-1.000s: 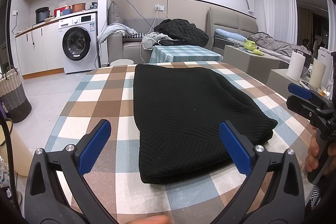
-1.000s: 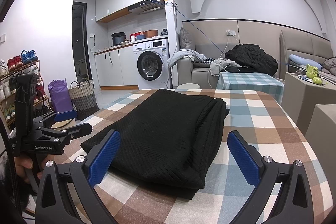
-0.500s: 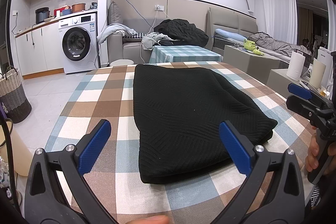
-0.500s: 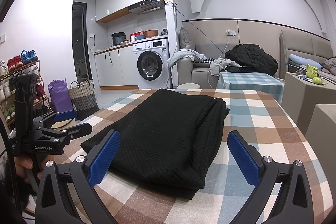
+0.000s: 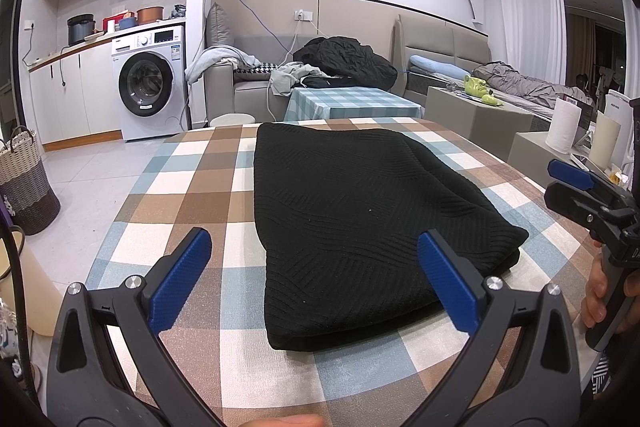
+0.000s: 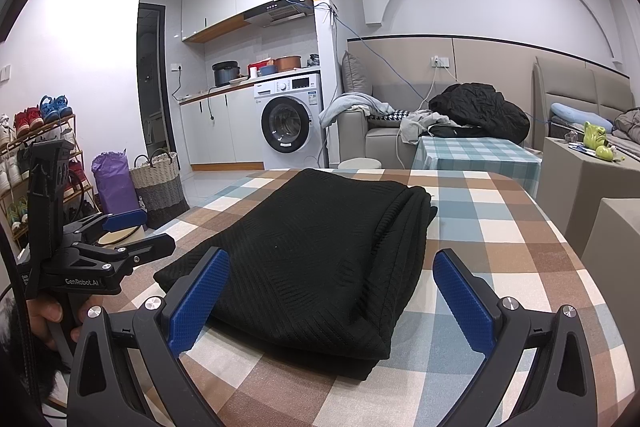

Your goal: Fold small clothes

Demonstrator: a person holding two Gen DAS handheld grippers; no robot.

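Note:
A black knitted garment lies folded into a long rectangle on the checked tablecloth. In the right wrist view the same garment shows its stacked layers along the right edge. My left gripper hovers open above the garment's near end, holding nothing. My right gripper is open too, over the garment's near corner, its blue pads apart. Each gripper shows in the other's view: the right gripper at the table's right edge, the left gripper at the left, each held by a hand.
A washing machine and a woven basket stand on the floor to the left. Behind the table are a smaller checked table and a sofa with a black jacket. Paper rolls stand at the right.

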